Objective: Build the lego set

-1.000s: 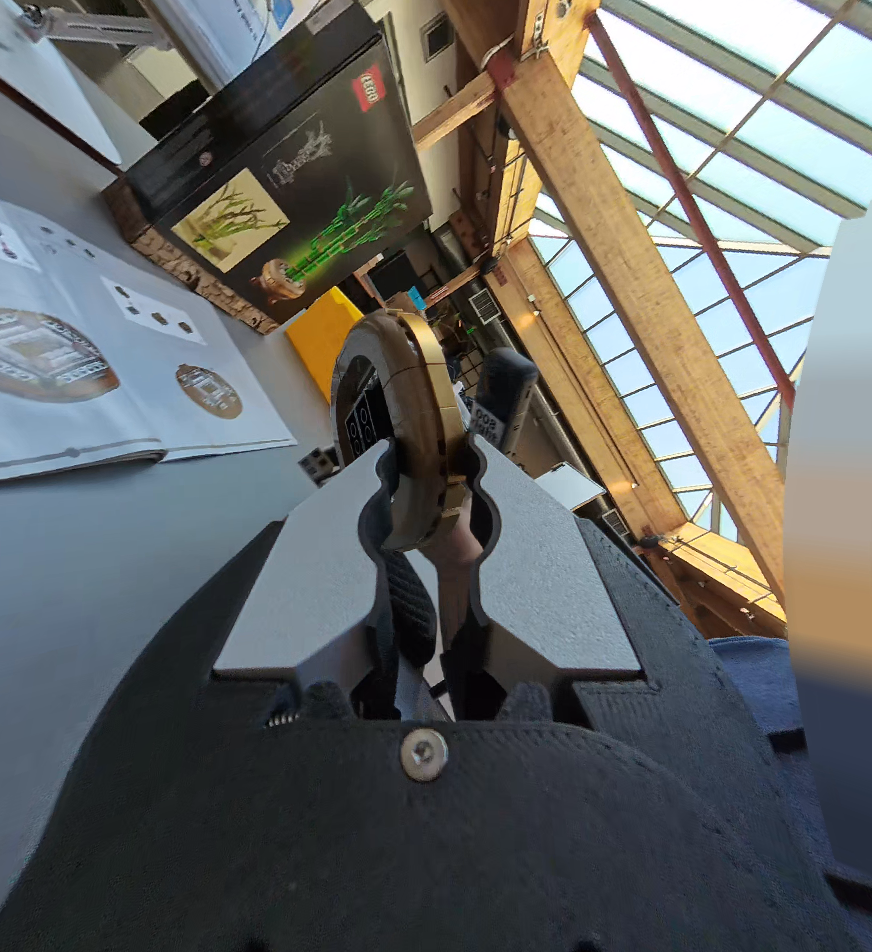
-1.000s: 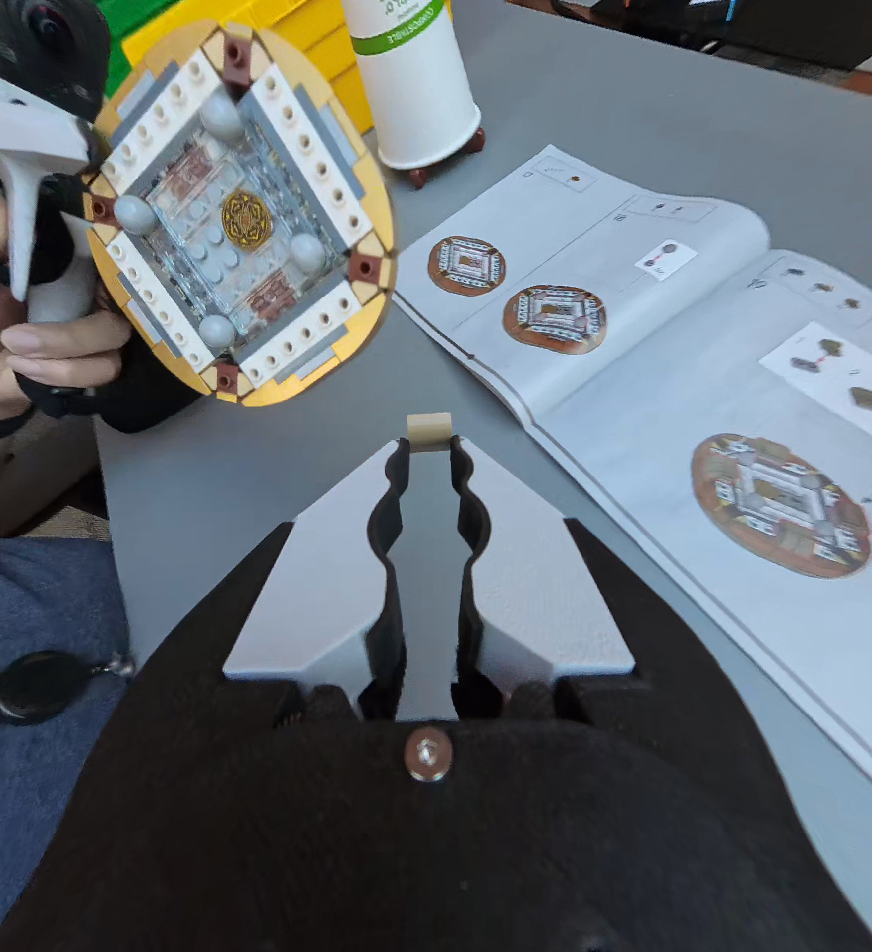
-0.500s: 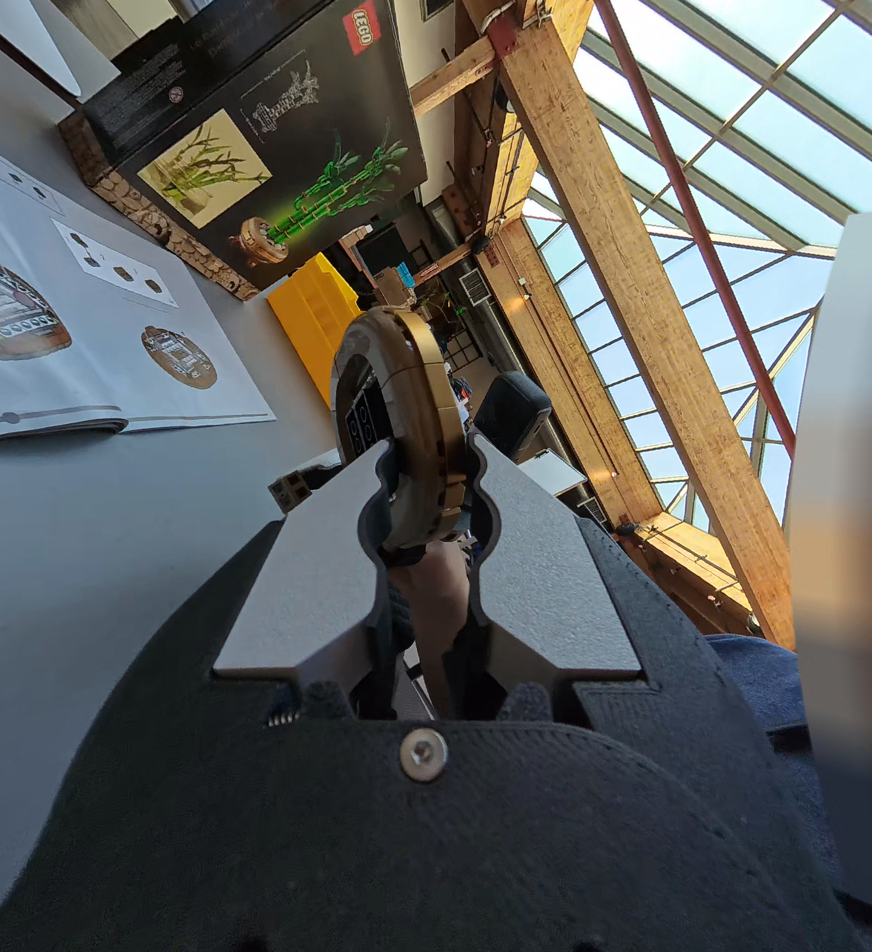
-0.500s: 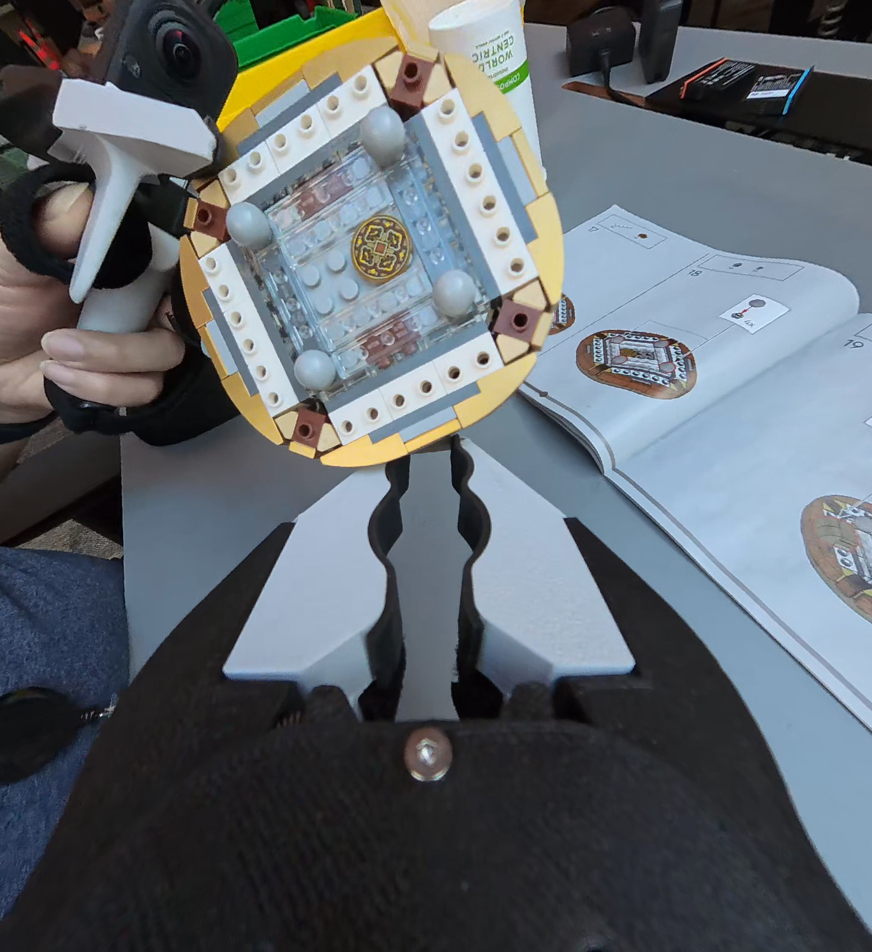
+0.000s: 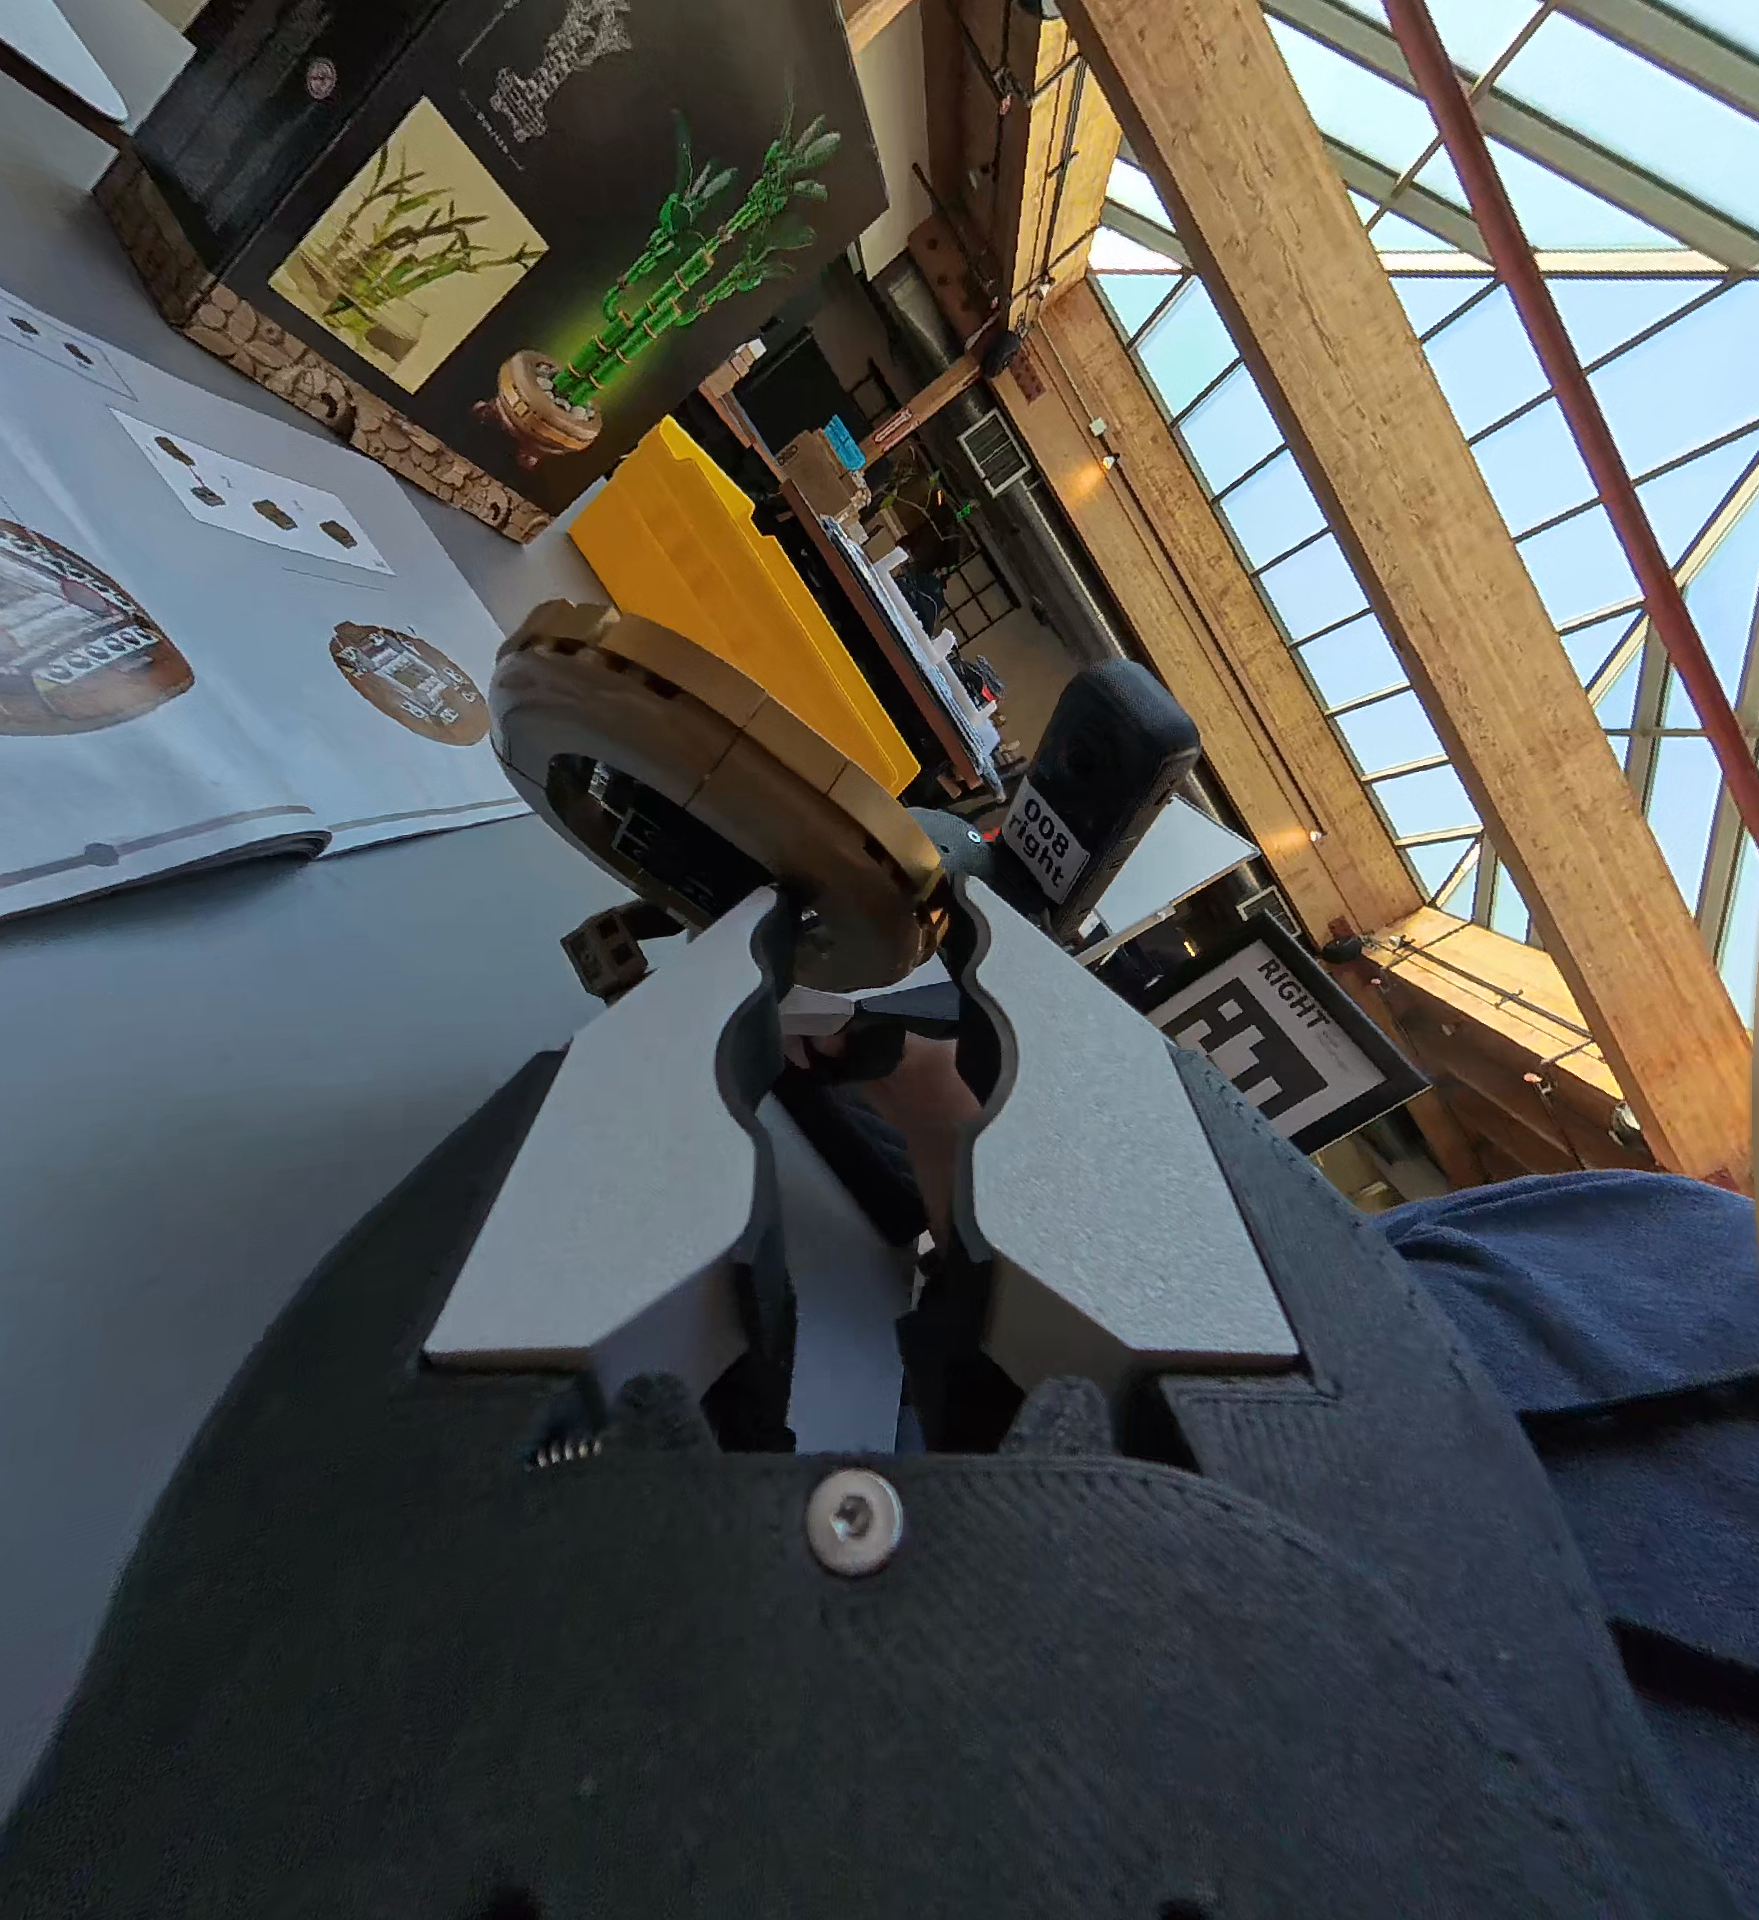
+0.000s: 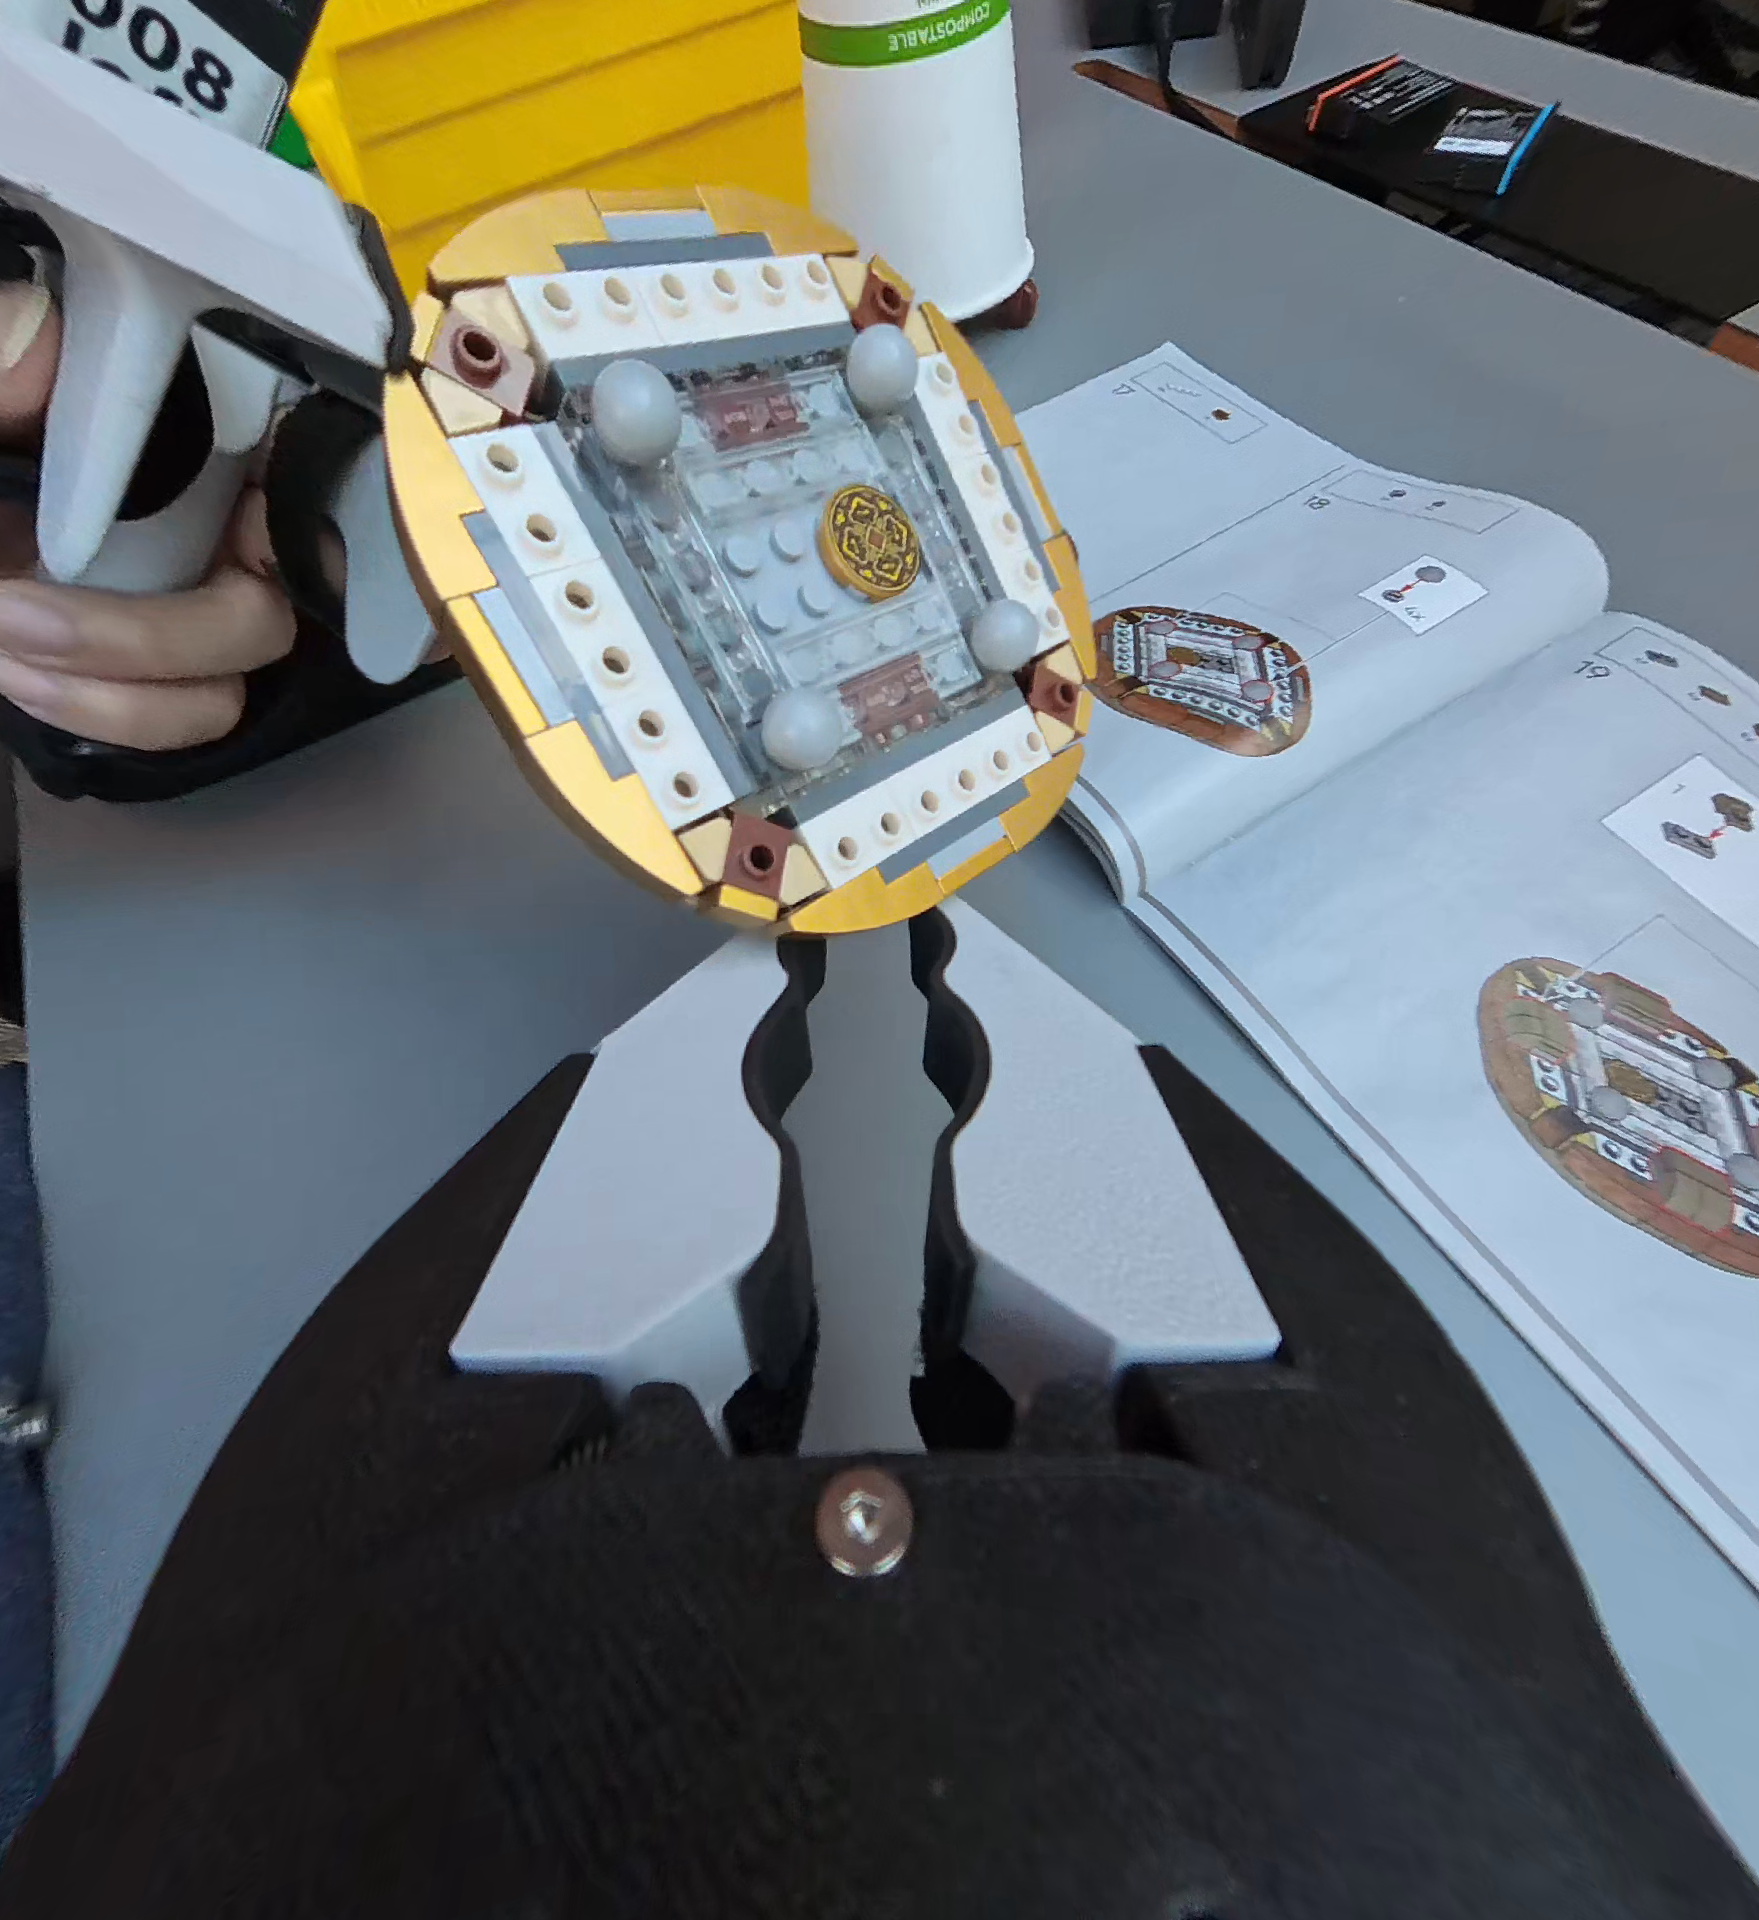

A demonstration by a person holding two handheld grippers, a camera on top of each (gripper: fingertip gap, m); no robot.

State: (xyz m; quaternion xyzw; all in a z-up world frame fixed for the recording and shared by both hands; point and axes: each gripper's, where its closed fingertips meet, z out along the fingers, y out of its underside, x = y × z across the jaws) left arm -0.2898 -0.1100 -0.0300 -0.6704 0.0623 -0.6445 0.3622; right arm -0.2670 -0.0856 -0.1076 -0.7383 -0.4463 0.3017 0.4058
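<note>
My left gripper (image 5: 859,909) is shut on the rim of the round gold lego base (image 5: 750,769), seen edge-on and slanted. In the right wrist view the base (image 6: 740,551) faces me in the air, with white bricks, grey balls and a gold centre tile. The left gripper (image 6: 392,343) grips its upper left rim. My right gripper (image 6: 864,940) sits just under the base's lower edge, jaws nearly together and tips hidden behind it. A small tan brick (image 5: 605,951) shows under the base in the left wrist view.
An open instruction booklet (image 6: 1426,831) lies on the grey table (image 6: 283,1039) to the right. A yellow bin (image 6: 563,104) and a white cup (image 6: 916,156) stand behind the base. The black lego box (image 5: 501,208) stands at the table's far side. Across from one pair of fingers to the other is roughly 9 cm. The white cup (image 6: 916,156) is about 30 cm from both grippers' fingertips.
The base has come closer to my right gripper and now covers its tips and the tan brick. In the left wrist view the base has tilted from upright to slanted.
</note>
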